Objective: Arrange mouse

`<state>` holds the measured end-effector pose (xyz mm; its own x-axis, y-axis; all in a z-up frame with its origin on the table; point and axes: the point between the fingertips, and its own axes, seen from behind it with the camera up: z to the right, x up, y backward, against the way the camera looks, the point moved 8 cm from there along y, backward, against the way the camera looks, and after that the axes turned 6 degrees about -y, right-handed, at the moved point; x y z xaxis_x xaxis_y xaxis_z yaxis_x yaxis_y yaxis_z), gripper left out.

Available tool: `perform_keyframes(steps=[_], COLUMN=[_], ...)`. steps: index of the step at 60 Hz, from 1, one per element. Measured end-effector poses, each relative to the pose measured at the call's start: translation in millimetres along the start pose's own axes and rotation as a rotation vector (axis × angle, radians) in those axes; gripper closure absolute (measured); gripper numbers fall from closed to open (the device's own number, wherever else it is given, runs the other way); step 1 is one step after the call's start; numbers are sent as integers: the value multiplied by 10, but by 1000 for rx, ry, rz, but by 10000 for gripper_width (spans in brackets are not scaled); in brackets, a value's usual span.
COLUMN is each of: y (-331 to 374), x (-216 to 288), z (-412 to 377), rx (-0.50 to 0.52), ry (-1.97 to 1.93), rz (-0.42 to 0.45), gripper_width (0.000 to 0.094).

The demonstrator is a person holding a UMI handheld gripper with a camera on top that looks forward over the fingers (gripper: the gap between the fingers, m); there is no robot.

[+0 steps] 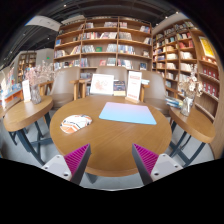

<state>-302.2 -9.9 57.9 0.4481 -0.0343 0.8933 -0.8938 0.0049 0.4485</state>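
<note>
The scene was recorded from above a round wooden surface (105,140) in a room lined with tall wooden bookshelves (105,40).

At the left, a second round wooden table (22,112) was noted, carrying upright display cards; it stood apart from the main surface and was judged to play no part in the task. Toward the left part of the main surface, an open magazine or booklet with coloured pages (75,124) was seen lying flat, well clear of the middle.

At the centre, beyond the claw, a light blue rectangular mat (128,113) was observed lying flat. It was judged to be a mouse mat, laid there as the intended resting place for the mouse. Behind it, at the far edge, two upright sign cards (133,86) were noted, apparently set up for display.

At the right, further bookshelves and another table edge were seen.

The claw (106,165) was held low over the near rim of the surface, its two fingers wide apart with the purple pads (70,162) facing inward. Nothing was held between them; only bare wood was visible in the gap.

No mouse could be identified anywhere on the surface. Its position could not be told, and the task was therefore judged not yet begun.
</note>
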Motion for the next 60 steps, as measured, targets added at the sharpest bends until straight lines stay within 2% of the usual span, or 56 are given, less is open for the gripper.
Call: perform_keyframes(steps=[29, 44, 60], y=[-154, -360, -759], x=[-9, 4, 67], z=[-1240, -1533, -1619], rx=[107, 99, 62], ry=[24, 21, 13], rz=[-9, -7, -43], gripper_width=[81, 79, 83])
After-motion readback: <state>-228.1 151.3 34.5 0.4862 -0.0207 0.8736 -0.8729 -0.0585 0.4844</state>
